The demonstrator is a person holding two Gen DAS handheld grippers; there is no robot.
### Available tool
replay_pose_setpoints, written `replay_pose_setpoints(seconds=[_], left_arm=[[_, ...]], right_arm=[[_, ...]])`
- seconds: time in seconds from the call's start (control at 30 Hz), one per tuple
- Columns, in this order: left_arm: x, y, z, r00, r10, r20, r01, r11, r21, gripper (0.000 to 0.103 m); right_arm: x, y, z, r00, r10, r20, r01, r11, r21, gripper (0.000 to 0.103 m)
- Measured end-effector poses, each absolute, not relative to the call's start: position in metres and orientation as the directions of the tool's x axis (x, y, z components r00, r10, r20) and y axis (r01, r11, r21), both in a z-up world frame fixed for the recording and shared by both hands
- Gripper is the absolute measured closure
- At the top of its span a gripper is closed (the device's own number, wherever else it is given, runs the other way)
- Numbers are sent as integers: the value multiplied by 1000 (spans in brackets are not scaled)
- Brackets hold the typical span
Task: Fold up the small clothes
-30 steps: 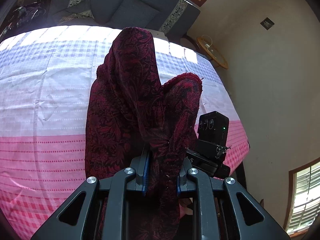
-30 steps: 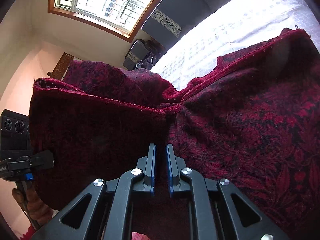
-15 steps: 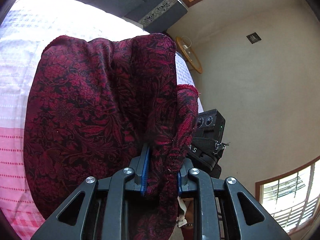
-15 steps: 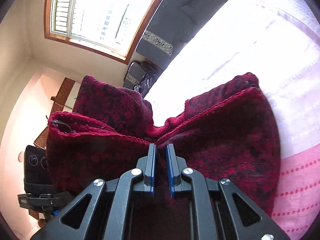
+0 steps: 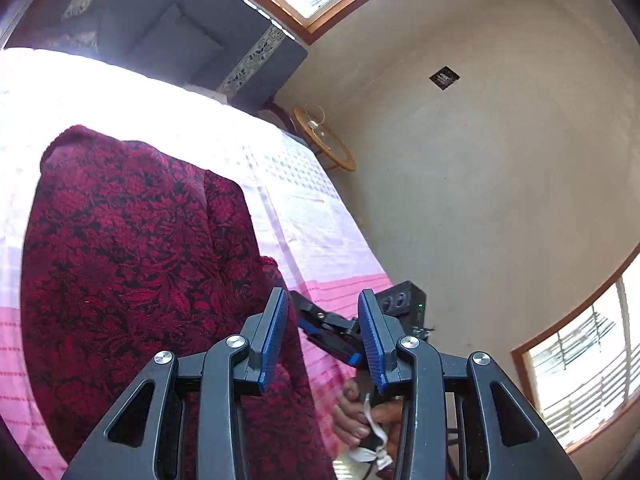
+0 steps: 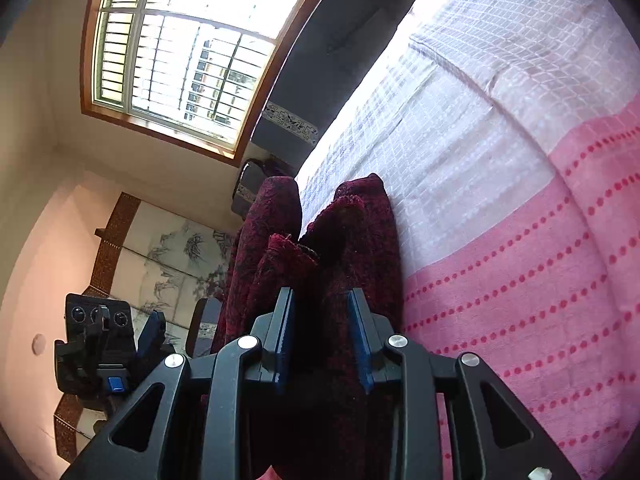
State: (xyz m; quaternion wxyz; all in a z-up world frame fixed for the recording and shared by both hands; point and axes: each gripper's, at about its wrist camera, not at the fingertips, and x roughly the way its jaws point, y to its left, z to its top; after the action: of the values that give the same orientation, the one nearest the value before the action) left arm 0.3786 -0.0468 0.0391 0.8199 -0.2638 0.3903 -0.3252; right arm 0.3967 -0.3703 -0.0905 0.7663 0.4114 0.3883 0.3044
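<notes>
Garment (image 5: 132, 264) lower edge is cut off; left gripper (image 5: 323, 316) gapes empty, right gripper (image 6: 320, 320) spread wide astride folds.

I am in a bedroom at home. A bed with a pink-and-white checked, dotted cotton sheet (image 6: 520, 160) fills the space ahead of me, with a dark grey cushioned headboard with patterned trim (image 5: 192, 36) at its far end. A wood-framed window with metal bars (image 6: 180, 52) lets daylight in; a small round wooden side table (image 5: 324, 140) stands against the plain cream plaster wall (image 5: 500, 160).
</notes>
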Motion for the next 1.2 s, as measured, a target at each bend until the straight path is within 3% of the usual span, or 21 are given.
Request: replay_pose_setpoints(seconds=[0.2, 0.3, 0.4, 0.43, 0.47, 0.5, 0.53, 0.63, 0.77, 0.9, 1.0, 1.1, 1.13, 1.2], left_arm=[[336, -20, 6, 552, -686, -474, 328, 701, -633, 63], [324, -29, -26, 501, -704, -504, 314, 690, -652, 63], [312, -39, -46, 498, -718, -486, 321, 673, -666, 63], [311, -44, -48, 504, -711, -490, 330, 683, -652, 63], [310, -49, -48, 511, -704, -493, 340, 692, -637, 63], [309, -51, -47, 518, -699, -493, 347, 698, -626, 63], [308, -52, -46, 520, -698, -493, 352, 701, -621, 63], [305, -46, -35, 523, -720, -455, 357, 670, -650, 63], [296, -34, -28, 554, -714, -427, 352, 666, -658, 43], [302, -45, -47, 521, -695, -495, 338, 701, -628, 43], [298, -52, -59, 518, -688, -508, 344, 711, -613, 43], [296, -57, -58, 518, -680, -519, 371, 725, -580, 43], [297, -58, -59, 518, -677, -522, 370, 728, -577, 43], [295, -57, -62, 514, -676, -529, 369, 730, -575, 43]], right_arm=[[371, -378, -38, 538, 788, -299, -246, 486, 838, 74], [374, -339, -28, 437, 804, -403, -264, 544, 797, 47], [374, -308, -37, 403, 746, -530, -278, 652, 705, 43], [376, -301, -41, 386, 750, -538, -281, 651, 706, 45], [376, -295, -44, 372, 746, -553, -291, 659, 693, 56], [376, -289, -45, 373, 726, -577, -301, 683, 665, 68], [378, -282, -45, 379, 698, -608, -302, 714, 631, 89], [366, -298, -31, 443, 687, -576, -332, 723, 606, 91], [342, -335, -24, 513, 662, -546, -314, 737, 599, 92], [336, -351, -62, 490, 649, -582, -241, 742, 625, 92], [333, -361, -73, 492, 680, -544, -218, 701, 679, 91], [329, -369, -67, 525, 669, -526, -205, 699, 685, 85], [329, -372, -65, 535, 662, -526, -196, 702, 685, 79], [333, -380, -62, 565, 623, -541, -158, 725, 670, 54]])
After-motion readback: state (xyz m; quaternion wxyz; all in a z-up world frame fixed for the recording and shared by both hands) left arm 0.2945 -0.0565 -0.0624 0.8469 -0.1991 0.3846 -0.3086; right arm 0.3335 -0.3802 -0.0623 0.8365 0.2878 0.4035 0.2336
